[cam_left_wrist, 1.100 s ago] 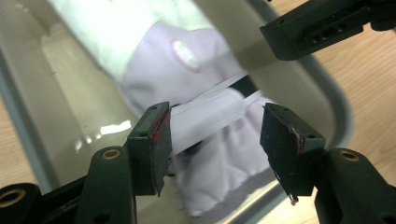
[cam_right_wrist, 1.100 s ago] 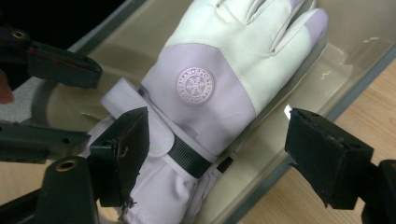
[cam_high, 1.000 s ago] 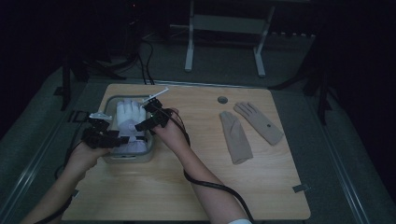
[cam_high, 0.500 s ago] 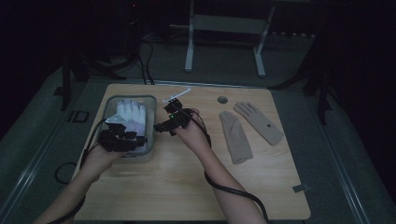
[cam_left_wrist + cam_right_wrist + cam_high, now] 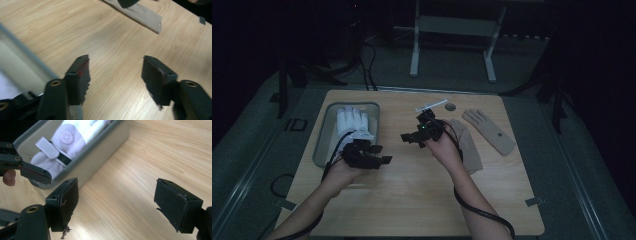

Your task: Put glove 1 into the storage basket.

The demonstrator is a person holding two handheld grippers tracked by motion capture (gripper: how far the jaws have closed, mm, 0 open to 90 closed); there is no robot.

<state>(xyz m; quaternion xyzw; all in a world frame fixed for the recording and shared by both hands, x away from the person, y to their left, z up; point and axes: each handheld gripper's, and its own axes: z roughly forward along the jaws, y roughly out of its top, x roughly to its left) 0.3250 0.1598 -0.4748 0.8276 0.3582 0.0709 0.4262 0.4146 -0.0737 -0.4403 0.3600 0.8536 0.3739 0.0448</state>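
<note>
With a white glove (image 5: 353, 123) lying in the grey tray (image 5: 323, 145) near the worktop's (image 5: 422, 200) left edge, both the left claw (image 5: 377, 154) and right claw (image 5: 411, 137) are hovering released and empty, probably needing next to reach a beige glove (image 5: 488, 131) toward the right edge.

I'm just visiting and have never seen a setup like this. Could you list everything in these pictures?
Table: one, light wood, centre of the high view.
Bin: one, grey, on the table's left part.
White glove: one, white, lying in the bin.
Beige gloves: two, tan, flat on the table's right part.
Small round disc: one, grey, near the table's far edge.
White stand: one, on the floor beyond the table.
Left gripper: one, black, jaws open, beside the bin.
Right gripper: one, black, jaws open, over the table's middle.
Hands: two, one holding each gripper.
</note>
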